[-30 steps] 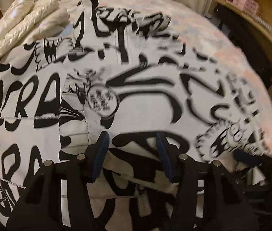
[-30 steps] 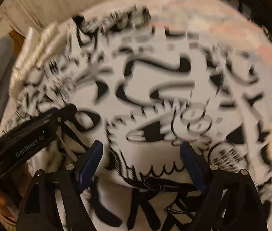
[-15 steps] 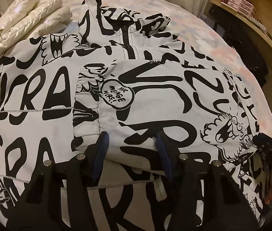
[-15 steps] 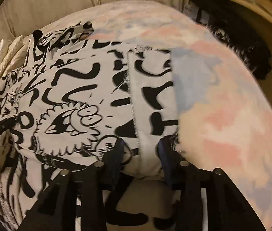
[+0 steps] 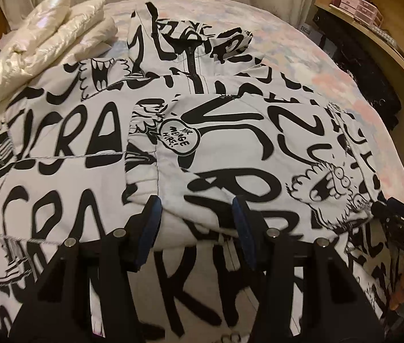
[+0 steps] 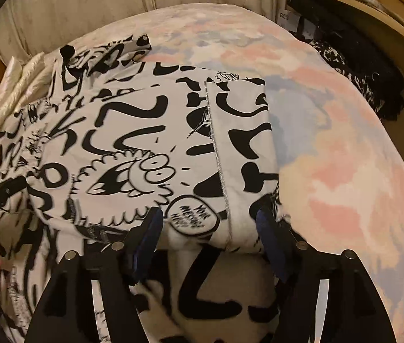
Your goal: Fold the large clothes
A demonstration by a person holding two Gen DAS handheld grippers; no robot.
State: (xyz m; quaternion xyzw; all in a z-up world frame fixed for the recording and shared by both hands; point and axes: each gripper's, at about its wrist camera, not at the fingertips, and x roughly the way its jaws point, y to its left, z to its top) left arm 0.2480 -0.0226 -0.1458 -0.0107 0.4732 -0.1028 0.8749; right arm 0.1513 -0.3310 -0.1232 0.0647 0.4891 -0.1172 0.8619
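Bedspread [image 6: 345, 143] right of jacket [image 6: 145, 131] bare, passable; puffy white coat [image 5: 45, 45] blocks far-left corner.

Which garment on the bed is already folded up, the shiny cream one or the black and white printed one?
The shiny cream puffer jacket, bundled compactly; the black-and-white graffiti-print jacket lies mostly spread.

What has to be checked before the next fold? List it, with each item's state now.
1. Sleeve laid across the printed jacket: ok.
2. Right gripper let go: its jaws have just been opening and stand apart, with the folded edge between them: ok.
3. Left gripper grip: the sleeve's near edge lies between its fingers, but pinched or loose: cannot tell.
4. White puffer jacket out of the way: it lies at the far corner, against the printed jacket's shoulder: cannot tell.
5. Bare bedspread beside the fold: ok.
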